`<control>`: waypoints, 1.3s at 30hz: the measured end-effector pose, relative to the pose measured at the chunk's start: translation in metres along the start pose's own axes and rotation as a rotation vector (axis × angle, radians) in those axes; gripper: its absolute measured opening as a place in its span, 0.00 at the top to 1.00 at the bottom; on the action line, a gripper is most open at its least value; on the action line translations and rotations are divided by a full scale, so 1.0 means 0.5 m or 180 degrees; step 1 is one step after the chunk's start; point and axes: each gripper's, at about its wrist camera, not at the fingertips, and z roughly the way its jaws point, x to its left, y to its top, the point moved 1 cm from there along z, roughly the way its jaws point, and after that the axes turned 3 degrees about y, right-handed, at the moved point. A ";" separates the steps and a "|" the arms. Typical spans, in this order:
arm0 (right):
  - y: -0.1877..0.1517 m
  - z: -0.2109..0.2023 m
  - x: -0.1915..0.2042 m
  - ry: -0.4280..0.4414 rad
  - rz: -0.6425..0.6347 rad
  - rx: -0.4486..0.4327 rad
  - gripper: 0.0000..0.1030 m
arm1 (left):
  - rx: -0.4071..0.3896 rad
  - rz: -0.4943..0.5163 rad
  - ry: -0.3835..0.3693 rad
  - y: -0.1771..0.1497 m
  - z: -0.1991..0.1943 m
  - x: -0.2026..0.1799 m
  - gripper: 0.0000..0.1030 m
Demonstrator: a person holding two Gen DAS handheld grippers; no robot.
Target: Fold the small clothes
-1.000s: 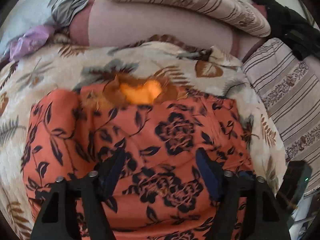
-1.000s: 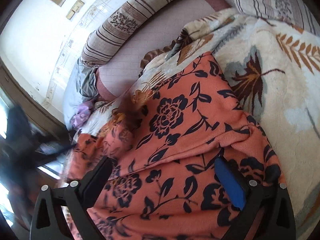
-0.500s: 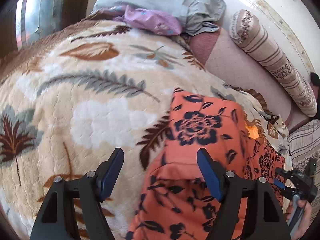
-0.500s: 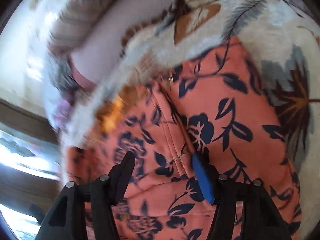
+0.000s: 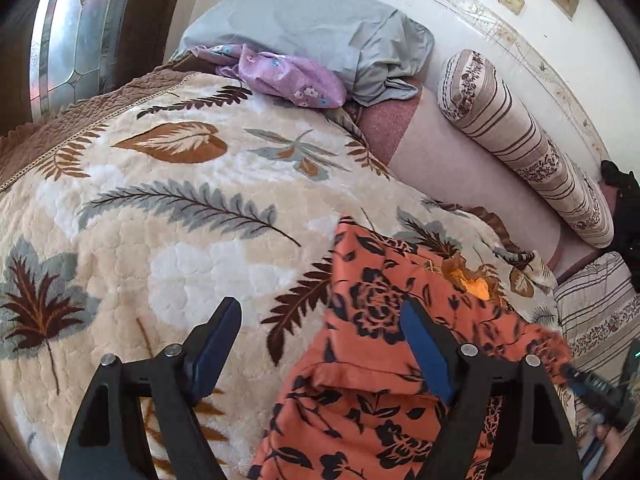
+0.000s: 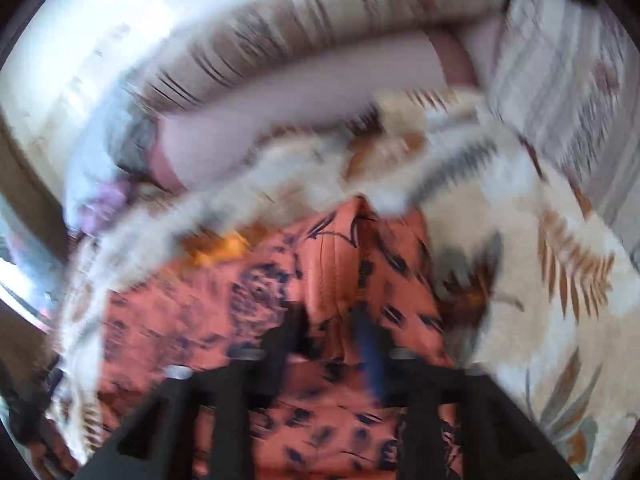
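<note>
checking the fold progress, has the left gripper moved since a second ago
Yes. The left gripper swung left off the orange floral garment: a second ago it faced only garment, now its open jaws straddle the garment's left edge and bare leaf-print blanket.

The orange floral garment (image 5: 372,364) is soft matt cloth, lower right of the left wrist view. Beneath it the leaf-print blanket (image 5: 172,216) looks plush and quilted. The gripper fingers (image 5: 216,340) are matt black plastic with blue pads.

Light: we see bright daylight near the stained-glass window (image 5: 68,44).
Sharpness: our left wrist view is crisp.
Blur: our right wrist view smears throughout.
Edges: fisheye bending, dark corners.
</note>
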 end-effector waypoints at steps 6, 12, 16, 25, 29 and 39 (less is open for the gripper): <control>-0.064 0.016 -0.105 0.0239 0.0674 0.0073 0.07 | 0.0960 0.0718 0.0652 -0.060 0.189 -0.060 0.16; 0.025 -0.047 -0.062 0.1369 0.0694 -0.0294 0.07 | 0.0581 0.0915 0.0689 -0.079 0.188 -0.066 0.10; -0.002 0.107 -0.071 0.1763 0.1059 0.0457 0.07 | 0.0597 0.0925 0.0710 -0.075 0.186 -0.064 0.10; -0.005 0.066 -0.039 0.1647 0.0682 0.0234 0.15 | 0.0667 0.0961 0.0661 -0.055 0.185 -0.093 0.09; -0.016 0.174 -0.063 0.1177 0.0865 0.0820 0.15 | 0.0529 0.1002 0.0695 -0.084 0.204 -0.080 0.04; 0.066 0.219 -0.090 0.1333 0.1111 0.0265 0.15 | 0.0456 0.0947 0.0573 -0.087 0.211 -0.070 0.01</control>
